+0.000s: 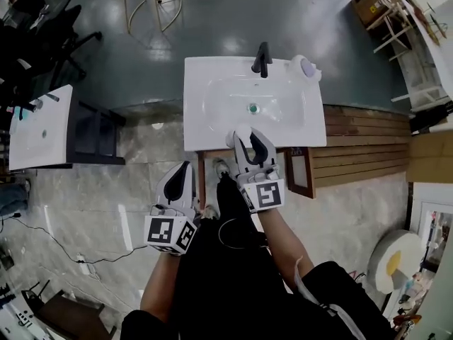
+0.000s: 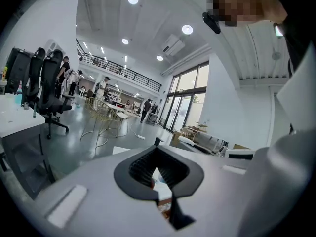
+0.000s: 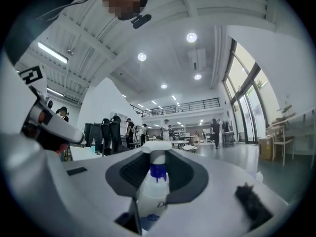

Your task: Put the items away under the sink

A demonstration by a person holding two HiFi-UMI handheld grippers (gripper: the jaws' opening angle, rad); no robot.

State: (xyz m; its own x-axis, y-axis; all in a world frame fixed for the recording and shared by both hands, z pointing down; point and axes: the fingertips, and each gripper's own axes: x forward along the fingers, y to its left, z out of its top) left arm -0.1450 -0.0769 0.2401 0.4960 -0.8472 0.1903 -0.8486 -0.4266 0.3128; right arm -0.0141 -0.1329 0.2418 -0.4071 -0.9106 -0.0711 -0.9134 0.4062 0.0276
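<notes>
— Well, head view first: where's the bottle [image 1: 243, 132]?
— In the right gripper [image 1: 249, 142], clamped between its jaws at the sink's [image 1: 205, 129] front edge. The left gripper [image 1: 182, 172] hangs lower, off the sink's front left corner.
— And the left gripper view?
— Jaws pressed together, with nothing between them.
— Right gripper view?
— The pads squeeze the bottle from both sides. Its white spray head and blue collar stand upright between them.
</notes>
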